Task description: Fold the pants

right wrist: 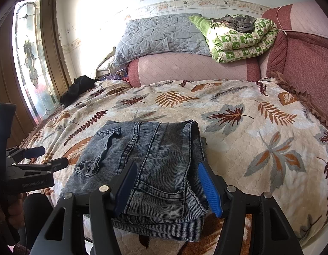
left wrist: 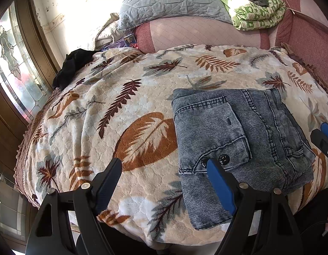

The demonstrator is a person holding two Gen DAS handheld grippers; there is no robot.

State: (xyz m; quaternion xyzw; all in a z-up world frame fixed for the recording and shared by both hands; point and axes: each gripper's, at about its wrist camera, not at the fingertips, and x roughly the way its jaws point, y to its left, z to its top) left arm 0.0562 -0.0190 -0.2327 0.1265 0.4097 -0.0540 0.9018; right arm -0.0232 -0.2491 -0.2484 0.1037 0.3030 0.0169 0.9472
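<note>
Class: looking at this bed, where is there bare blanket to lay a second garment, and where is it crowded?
Free: the leaf blanket right of the folded jeans, and the stretch left of the jeans toward the black garment. Crowded: the headboard end, with grey quilt and green quilt.

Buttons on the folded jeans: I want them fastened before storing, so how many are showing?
2: both buttons sit side by side on the jeans, on the flap's near edge; more may be hidden inside the folds.

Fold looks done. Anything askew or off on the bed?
Mostly tidy. The folded jeans lie as a compact stack, but the lower layers stick out unevenly at the near right corner. A crumpled black garment sits at the far left edge of the leaf-print blanket. Both grippers are open, holding nothing.
</note>
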